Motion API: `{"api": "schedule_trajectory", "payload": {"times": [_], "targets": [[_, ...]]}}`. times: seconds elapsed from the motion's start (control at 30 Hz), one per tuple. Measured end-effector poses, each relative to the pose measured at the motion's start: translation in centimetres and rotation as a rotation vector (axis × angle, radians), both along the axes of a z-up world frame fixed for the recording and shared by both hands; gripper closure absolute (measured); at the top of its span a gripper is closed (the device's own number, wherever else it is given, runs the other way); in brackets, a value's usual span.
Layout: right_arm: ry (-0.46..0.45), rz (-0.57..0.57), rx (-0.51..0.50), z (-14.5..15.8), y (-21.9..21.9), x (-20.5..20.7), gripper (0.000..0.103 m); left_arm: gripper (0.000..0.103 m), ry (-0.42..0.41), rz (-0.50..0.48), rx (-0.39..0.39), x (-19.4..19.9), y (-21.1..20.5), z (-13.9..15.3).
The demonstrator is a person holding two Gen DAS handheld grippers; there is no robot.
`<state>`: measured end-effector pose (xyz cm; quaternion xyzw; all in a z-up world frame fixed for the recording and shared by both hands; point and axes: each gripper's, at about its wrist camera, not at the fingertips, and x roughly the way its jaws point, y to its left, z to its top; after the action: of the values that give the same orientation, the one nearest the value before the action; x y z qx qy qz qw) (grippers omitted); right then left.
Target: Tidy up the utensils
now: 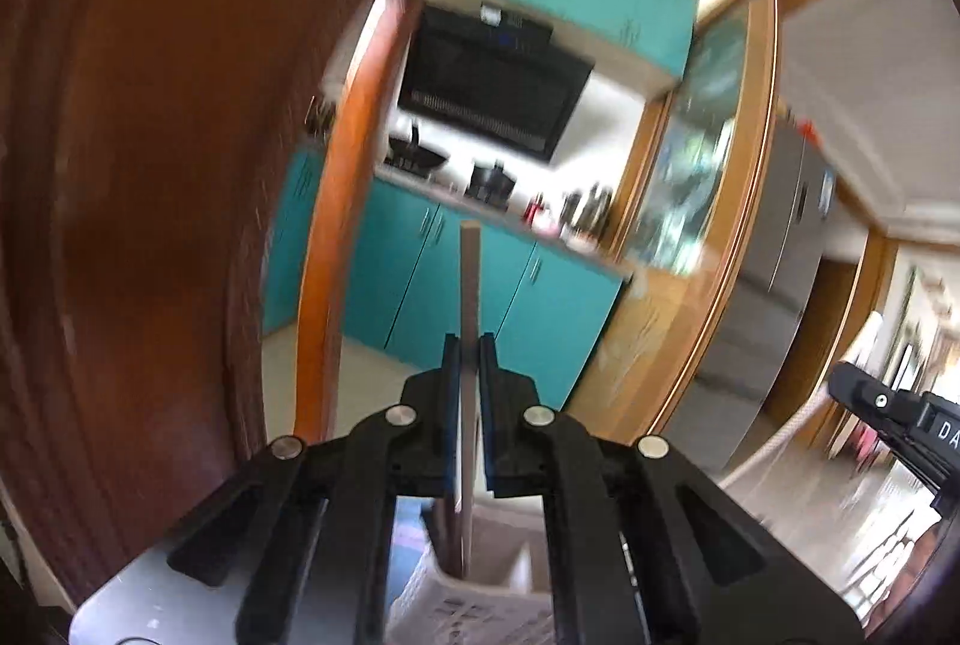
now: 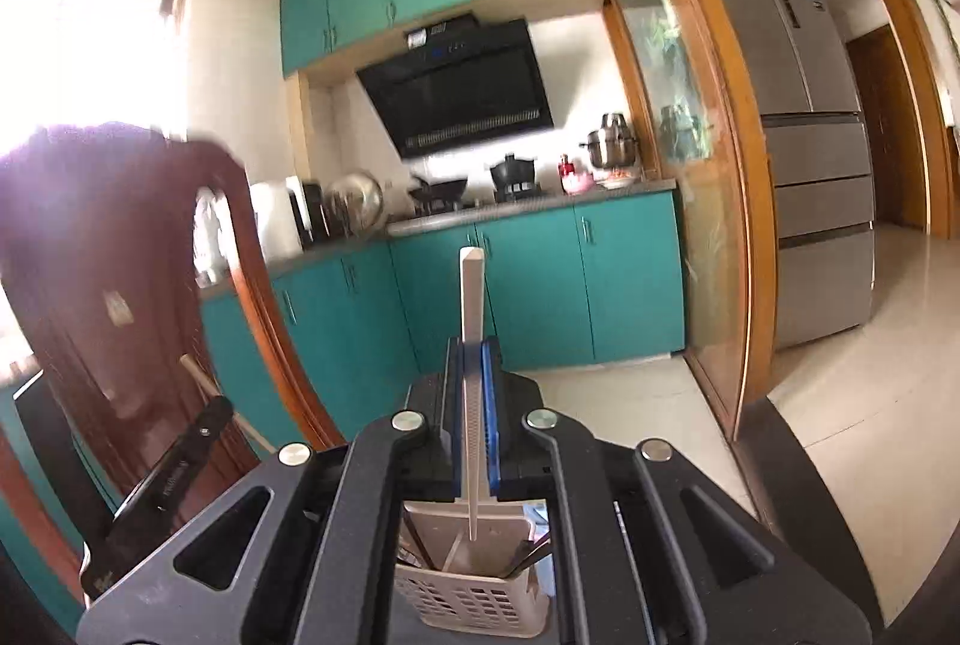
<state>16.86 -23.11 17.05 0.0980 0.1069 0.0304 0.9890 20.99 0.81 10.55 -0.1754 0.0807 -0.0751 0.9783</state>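
Two chopsticks are held upright above a slotted utensil basket [image 2: 474, 600]: the left gripper [image 1: 470, 363] pinches a brown chopstick [image 1: 469, 285], the right gripper [image 2: 474, 369] a white chopstick [image 2: 471, 297]. A dark wooden chair back [image 1: 150, 195] looms close on the left; teal cabinets [image 2: 540, 279] and a fridge [image 2: 810, 135] lie beyond.

Our left gripper [image 1: 470, 363] has its jaws clamped on a pale chopstick [image 1: 469, 279]. Its lower end seems to reach into the white basket [image 1: 480, 603], though blur hides it.

Left wrist view is smeared with motion blur: the countertop clutter [image 1: 570, 213] can't be made out, and the utensil holder [image 1: 480, 603] (bottom centre) hides behind the linkage, cut by the frame edge
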Motion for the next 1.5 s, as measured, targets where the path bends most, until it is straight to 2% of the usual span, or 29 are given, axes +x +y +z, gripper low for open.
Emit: {"api": "schedule_trajectory", "payload": {"times": [0.2,0.37,0.43,0.47,0.5,0.53,0.6,0.7,0.8,0.97,1.1,1.23,1.5], "targets": [[0.111,0.025,-0.011,-5.5,1.1,2.1,0.096,0.096,0.068,-0.040,0.066,1.3,-1.3,-2.1],[0.124,0.018,-0.039,-6.4,1.4,1.4,0.096,0.095,0.107,-0.052,0.080,1.3,-1.3,-3.0],[0.112,0.006,-0.043,-6.0,1.3,0.9,0.088,0.081,0.115,-0.066,0.085,1.6,-1.4,-3.0],[0.106,0.001,-0.040,-5.9,1.2,0.4,0.078,0.079,0.113,-0.078,0.092,1.4,-1.6,-2.9],[0.092,-0.004,-0.033,-5.6,1.0,-0.4,0.068,0.069,0.110,-0.073,0.104,1.1,-1.7,-2.8],[0.070,-0.011,-0.028,-5.2,0.8,-1.5,0.064,0.050,0.107,-0.055,0.123,0.5,-1.8,-2.7],[0.034,-0.032,-0.033,-4.9,0.4,-3.6,0.045,0.039,0.087,-0.054,0.131,-0.7,-1.8,-2.5],[-0.009,-0.083,-0.051,-5.2,0.0,-7.2,0.025,0.030,0.085,-0.080,0.162,-2.6,-1.9,-2.6],[0.026,-0.133,-0.065,-6.8,-0.4,-9.6,0.015,0.021,0.087,-0.071,0.204,-4.6,-1.8,-3.4],[0.154,-0.160,-0.050,-10.7,-1.1,-11.5,0.011,0.016,0.123,-0.067,0.234,-8.4,-0.6,-4.8],[0.221,-0.169,-0.041,-12.7,-0.9,-12.8,0.011,0.011,0.098,-0.050,0.292,-11.7,0.0,-5.3],[0.245,-0.160,-0.075,-13.4,0.5,-13.9,0.010,0.008,0.086,-0.045,0.325,-14.1,0.3,-5.9],[0.263,-0.150,-0.188,-13.3,3.5,-15.6,0.004,0.004,0.109,-0.048,0.308,-15.8,0.8,-6.6]]}}
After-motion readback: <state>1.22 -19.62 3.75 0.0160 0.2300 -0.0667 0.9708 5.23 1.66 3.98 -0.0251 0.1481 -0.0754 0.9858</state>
